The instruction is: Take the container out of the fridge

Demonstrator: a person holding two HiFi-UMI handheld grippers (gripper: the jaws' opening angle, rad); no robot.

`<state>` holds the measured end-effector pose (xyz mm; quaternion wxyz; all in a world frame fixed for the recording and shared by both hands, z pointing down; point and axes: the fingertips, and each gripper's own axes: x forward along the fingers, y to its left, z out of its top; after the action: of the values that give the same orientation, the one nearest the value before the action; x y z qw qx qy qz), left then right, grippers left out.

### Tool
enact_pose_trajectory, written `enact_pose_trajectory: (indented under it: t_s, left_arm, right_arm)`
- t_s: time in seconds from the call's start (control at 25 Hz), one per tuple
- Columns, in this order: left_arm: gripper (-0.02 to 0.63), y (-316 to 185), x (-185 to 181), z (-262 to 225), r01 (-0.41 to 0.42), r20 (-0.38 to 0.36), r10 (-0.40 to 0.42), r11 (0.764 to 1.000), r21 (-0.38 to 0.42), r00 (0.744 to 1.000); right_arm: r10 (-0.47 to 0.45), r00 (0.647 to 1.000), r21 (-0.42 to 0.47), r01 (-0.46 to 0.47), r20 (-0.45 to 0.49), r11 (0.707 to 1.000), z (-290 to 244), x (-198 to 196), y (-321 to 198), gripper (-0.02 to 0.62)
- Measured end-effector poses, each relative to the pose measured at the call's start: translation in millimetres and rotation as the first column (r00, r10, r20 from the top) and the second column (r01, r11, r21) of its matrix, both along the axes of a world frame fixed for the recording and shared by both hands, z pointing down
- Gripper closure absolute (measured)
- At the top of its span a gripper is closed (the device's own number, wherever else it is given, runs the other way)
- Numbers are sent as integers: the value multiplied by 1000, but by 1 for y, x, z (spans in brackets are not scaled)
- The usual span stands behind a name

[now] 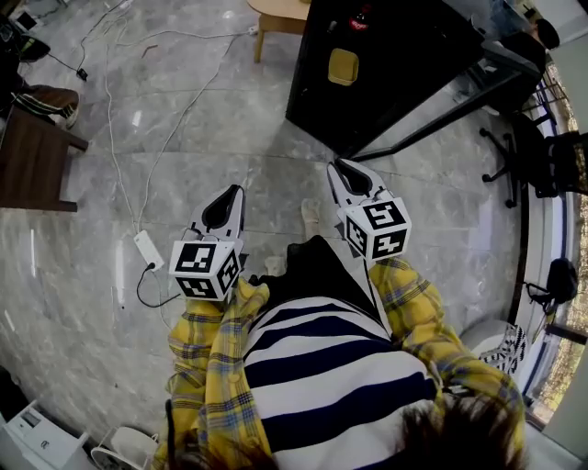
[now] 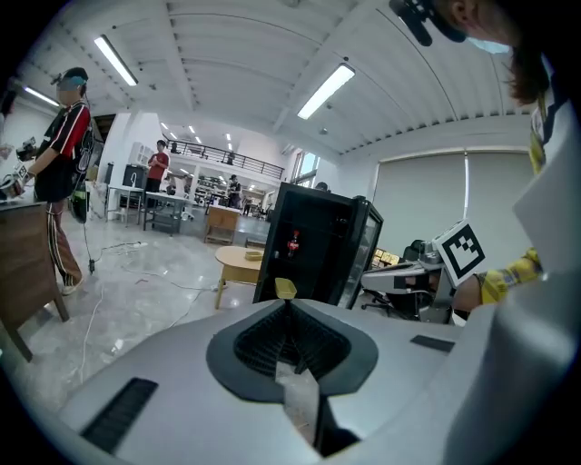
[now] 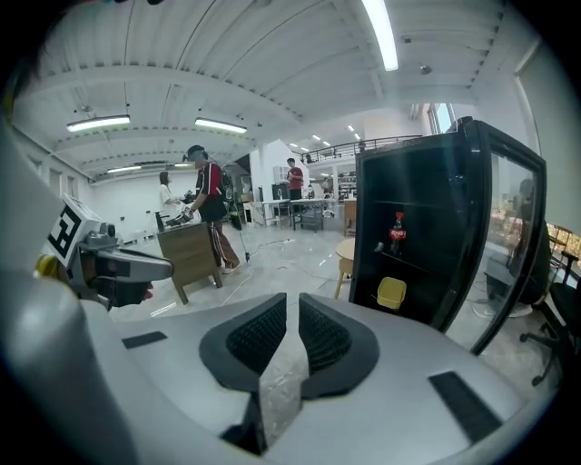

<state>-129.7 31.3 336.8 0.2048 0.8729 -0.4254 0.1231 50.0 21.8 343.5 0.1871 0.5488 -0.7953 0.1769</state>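
Observation:
The black fridge stands ahead of me with its glass door swung open to the right. A yellow container sits on a shelf inside, below a red-labelled bottle. The left gripper view shows the container just past the jaw tips; in the right gripper view it lies right of the jaws. My left gripper and right gripper are held side by side at waist height, well short of the fridge. Both are shut and hold nothing.
A round wooden table stands left of the fridge. A brown desk is at the far left. White cables and a power strip lie on the marble floor. Office chairs stand at the right. People stand far behind.

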Motion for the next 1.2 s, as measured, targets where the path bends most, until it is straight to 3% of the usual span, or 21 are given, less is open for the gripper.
enact_pose_trajectory:
  t_s: [0.16, 0.64, 1.2]
  left_arm:
    - [577, -26, 1, 7, 46, 11, -46, 999, -6, 999]
    - [577, -96, 58, 42, 93, 20, -92, 993, -71, 996]
    - [577, -159, 86, 95, 180, 41, -176, 974, -137, 984]
  right_arm:
    - [-52, 999, -14, 52, -14, 999, 13, 4, -30, 503]
    - [-123, 986, -94, 113, -110, 989, 61, 58, -123, 503]
    - [-190, 952, -166, 153, -239, 974, 134, 106, -222, 503]
